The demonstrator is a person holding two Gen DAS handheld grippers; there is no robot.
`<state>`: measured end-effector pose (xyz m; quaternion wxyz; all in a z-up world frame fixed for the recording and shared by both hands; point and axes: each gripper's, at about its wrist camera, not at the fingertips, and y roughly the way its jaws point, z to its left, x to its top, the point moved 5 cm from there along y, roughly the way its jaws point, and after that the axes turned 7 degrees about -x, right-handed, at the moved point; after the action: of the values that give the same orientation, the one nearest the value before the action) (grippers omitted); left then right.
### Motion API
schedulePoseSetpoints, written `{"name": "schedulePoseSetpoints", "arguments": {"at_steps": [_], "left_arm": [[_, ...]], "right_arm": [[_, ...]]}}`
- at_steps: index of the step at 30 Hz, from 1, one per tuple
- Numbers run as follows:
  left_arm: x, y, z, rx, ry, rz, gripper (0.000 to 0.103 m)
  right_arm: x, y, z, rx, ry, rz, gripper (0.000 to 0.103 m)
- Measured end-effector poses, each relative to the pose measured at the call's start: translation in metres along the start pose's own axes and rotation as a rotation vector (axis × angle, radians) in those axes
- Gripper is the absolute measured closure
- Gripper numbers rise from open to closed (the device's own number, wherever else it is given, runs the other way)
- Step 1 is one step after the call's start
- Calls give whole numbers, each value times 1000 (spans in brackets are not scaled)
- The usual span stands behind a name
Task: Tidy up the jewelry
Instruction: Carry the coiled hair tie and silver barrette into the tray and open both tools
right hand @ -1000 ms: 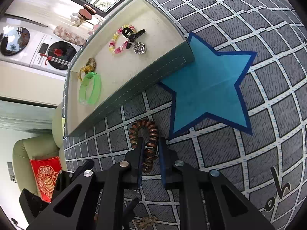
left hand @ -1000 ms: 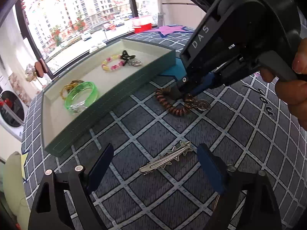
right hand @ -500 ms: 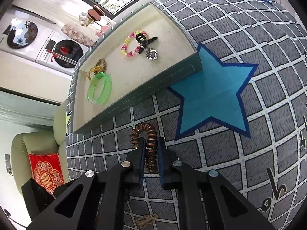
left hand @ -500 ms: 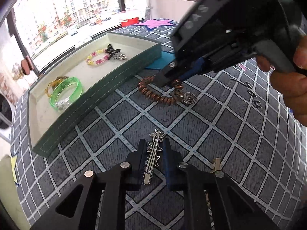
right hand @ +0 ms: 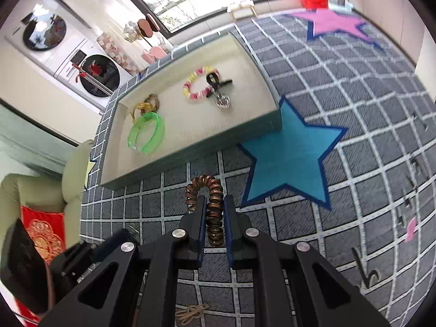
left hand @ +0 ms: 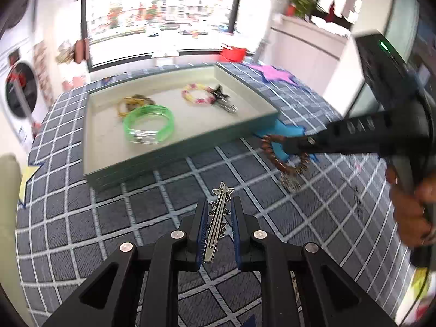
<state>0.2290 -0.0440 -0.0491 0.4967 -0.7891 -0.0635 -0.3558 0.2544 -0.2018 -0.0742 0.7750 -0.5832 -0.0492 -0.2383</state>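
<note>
Star hair clip (left hand: 218, 218) — pinched in the left claw (left hand: 218, 230); the right claw (right hand: 213, 224) grips the brown coil bracelet (right hand: 211, 204).

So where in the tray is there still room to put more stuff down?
The tray has bare floor along its near wall, in front of the green bangle and the bead bracelet, and between those two. The near right corner is bare too. The far left, with the gold piece against the bangle, is crowded, and so is the bracelet's clip.
</note>
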Motion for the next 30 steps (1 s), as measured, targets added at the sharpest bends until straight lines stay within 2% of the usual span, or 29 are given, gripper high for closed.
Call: {"name": "schedulePoseSetpoints", "arguments": {"at_steps": [6, 12, 19, 30], "left_arm": [[7, -15, 20, 79, -93, -68, 72], [12, -22, 41, 116, -165, -109, 72], [21, -26, 54, 155, -180, -134, 72], [58, -29, 73, 177, -177, -173, 72]], "right_arm": [[2, -20, 10, -48, -82, -90, 90], [5, -36, 25, -71, -161, -170, 90], [10, -36, 40, -99, -233, -194, 90], [39, -25, 45, -96, -230, -200, 90]]}}
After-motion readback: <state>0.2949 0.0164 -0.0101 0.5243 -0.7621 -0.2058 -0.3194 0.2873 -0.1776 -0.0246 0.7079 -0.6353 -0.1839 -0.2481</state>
